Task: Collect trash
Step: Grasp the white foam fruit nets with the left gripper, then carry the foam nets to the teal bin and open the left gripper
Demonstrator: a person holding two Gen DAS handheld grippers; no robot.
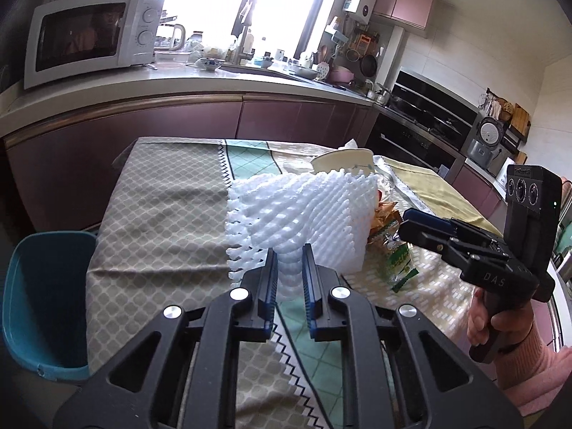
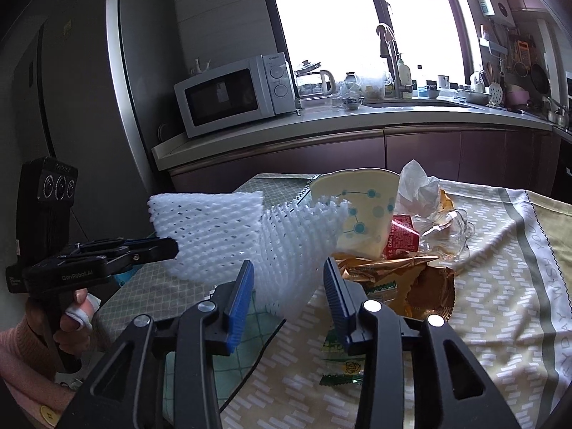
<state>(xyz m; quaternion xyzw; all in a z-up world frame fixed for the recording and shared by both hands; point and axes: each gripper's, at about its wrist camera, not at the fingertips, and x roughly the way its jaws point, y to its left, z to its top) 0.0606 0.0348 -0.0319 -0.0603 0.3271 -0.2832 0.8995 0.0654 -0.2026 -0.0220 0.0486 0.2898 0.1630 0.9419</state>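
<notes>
Nearest the left wrist camera, the left claw (image 1: 289,268) was clenched on the white foam net (image 1: 304,211), lifting it off the tabletop (image 1: 161,214), likely bound for the blue bin (image 1: 46,286). Beyond, the right claw (image 2: 287,279) stood released beside the net, before the remaining wrappers (image 2: 411,279) and paper cup (image 2: 361,207).

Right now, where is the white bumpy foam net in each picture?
Left wrist view: the white foam net fills the middle, pinched by the left hand-held gripper.
Right wrist view: the net is left of centre, with the left hand-held gripper holding its left edge.
Shared landmark: the microwave on the counter.
</notes>
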